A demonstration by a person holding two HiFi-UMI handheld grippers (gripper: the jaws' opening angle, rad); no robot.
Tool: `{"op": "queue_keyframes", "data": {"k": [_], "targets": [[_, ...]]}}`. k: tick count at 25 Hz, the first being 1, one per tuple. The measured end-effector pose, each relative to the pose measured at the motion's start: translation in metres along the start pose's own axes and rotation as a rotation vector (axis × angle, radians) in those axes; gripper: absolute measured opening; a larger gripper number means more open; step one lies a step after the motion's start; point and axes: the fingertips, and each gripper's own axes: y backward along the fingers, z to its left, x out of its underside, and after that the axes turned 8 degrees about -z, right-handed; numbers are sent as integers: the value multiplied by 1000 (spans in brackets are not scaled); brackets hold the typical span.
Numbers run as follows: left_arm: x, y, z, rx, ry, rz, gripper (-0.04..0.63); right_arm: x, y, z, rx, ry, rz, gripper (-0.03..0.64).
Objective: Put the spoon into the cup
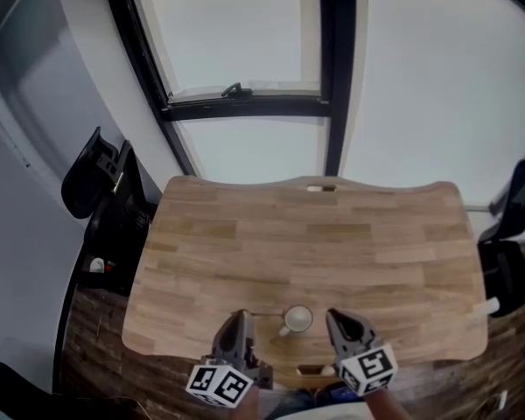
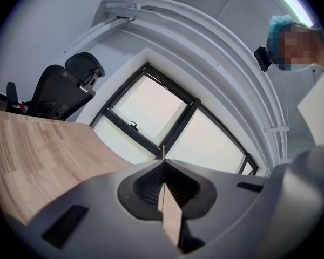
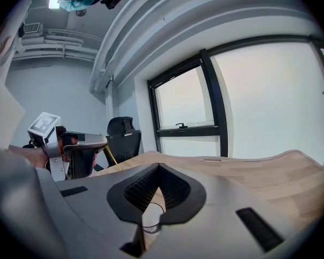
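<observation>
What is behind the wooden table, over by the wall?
A large black-framed window, plus a black office chair at the table's left end. The tabletop hides the wall's foot.

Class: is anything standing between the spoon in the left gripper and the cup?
Nothing visible does. The spoon runs from the left gripper toward the cup over open table; the right gripper is on the cup's other side.

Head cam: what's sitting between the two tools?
The white cup stands between the left tool and the right tool; the head view shows it.
</observation>
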Motion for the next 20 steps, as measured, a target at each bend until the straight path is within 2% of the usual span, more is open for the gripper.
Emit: {"op": "queue_keyframes", "data": {"k": [14, 20], "targets": [[15, -3, 15, -157, 4, -33, 3, 7, -15, -28, -112, -29, 12, -3], [26, -2, 19, -183, 0, -31, 3, 15, -20, -35, -141, -24, 14, -3]]}}
